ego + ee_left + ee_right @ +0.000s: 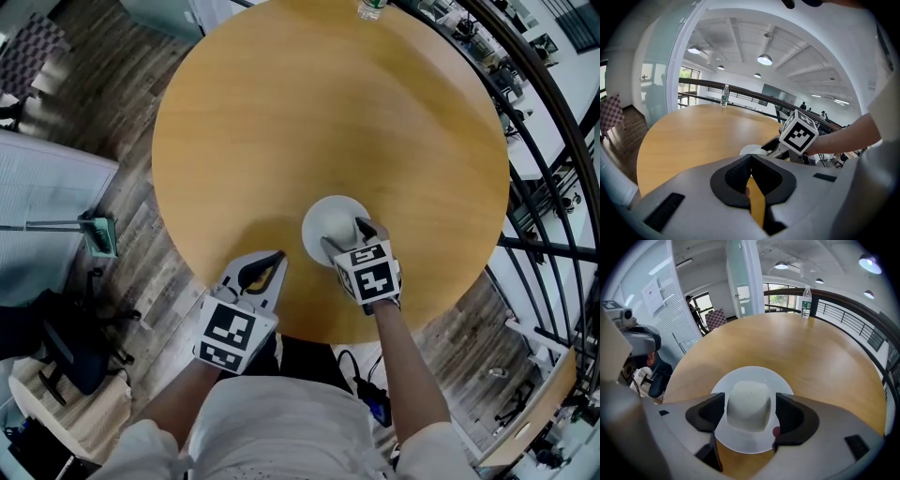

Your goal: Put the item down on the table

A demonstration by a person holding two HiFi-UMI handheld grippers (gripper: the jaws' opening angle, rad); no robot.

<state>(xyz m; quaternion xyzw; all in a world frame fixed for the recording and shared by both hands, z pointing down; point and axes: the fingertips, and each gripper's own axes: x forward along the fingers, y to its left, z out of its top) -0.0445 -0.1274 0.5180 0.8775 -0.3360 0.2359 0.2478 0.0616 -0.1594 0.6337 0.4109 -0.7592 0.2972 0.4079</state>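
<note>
Worktop (281, 122): round, wood-toned, with plank floor (131, 281) around it.

Dish (326, 217): white, round, with a wide flat rim and a raised blocky middle. It lies flat on the worktop, in the near half and slightly right of centre. The rim sits wholly on the wood, inside the near edge.

Right claw (347, 234): released. In the right gripper view its jaws stand apart on either side of the dish's raised middle. The left pad is very close to the dish. A narrow strip of white shows between the right pad and the raised part. I cannot confirm contact on the left pad. The claw hangs over the near part of the rim, with its marker cube (375, 274) just behind at the worktop edge.

Left claw (279, 255): clenched, and the pad tips meet with nothing between them. It sits over the near-left edge of the worktop, beside the dish but apart from it. Its cube (230, 333) is off the edge, over the floor. In the left gripper view, the dish and the right claw's cube show just beyond the closed tips.

Bottle (372, 7): clear, upright, at the far edge of the worktop, well apart from the dish.

Railing (553, 141): dark, curving past the right side of the worktop.
</note>
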